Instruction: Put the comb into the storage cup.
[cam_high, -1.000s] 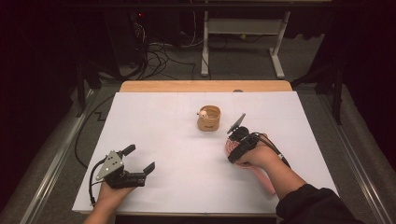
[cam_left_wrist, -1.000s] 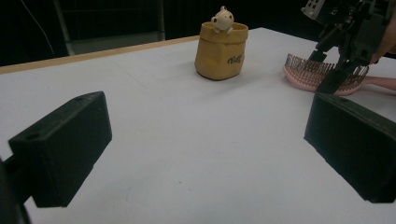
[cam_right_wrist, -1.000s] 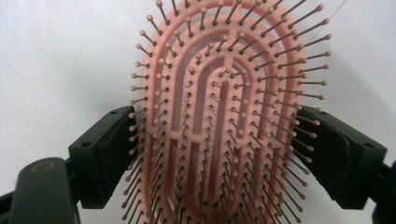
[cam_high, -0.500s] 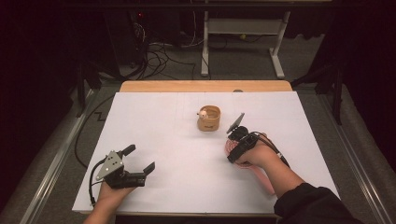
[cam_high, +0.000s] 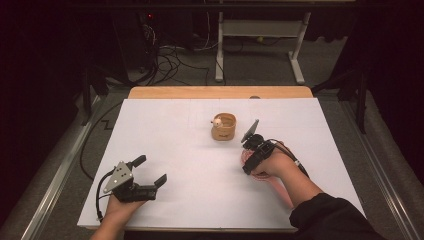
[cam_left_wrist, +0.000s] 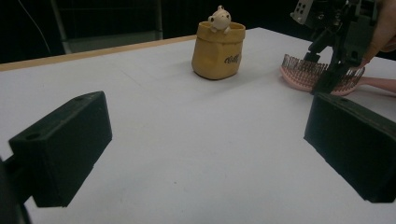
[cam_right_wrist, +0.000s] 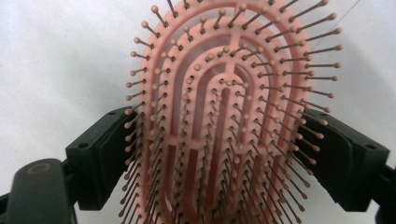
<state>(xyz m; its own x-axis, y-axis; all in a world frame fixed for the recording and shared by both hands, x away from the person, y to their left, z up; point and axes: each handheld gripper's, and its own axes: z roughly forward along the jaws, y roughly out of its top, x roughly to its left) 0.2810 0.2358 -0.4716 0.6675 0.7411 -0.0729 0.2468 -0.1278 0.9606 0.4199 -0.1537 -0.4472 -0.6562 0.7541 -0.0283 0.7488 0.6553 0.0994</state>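
My right claw (cam_high: 248, 157) is down on the pink brush (cam_right_wrist: 224, 116), which lies bristles-up on the white sheet (cam_high: 190, 150), just right of the pot (cam_high: 223, 127) and a little nearer to me. In the right gripper view my two black jaws stand on either side of the brush head, in among the outer bristles. They look set against its edges, but the bristles hide the contact, so I cannot tell whether I am truly squeezing it or only straddling it. The brush handle runs back under my right hand (cam_high: 272, 162), toward my sleeve.

The pot is a small tan thing with a little pale figure (cam_left_wrist: 219, 19) peeking over its rim. It stands upright on the sheet, apart from the brush.

My left claw (cam_high: 149, 172) rests well to the left of the pot and closer to me, near the sheet's front edge. Its jaws are spread wide with nothing between them, pointing toward the pot.
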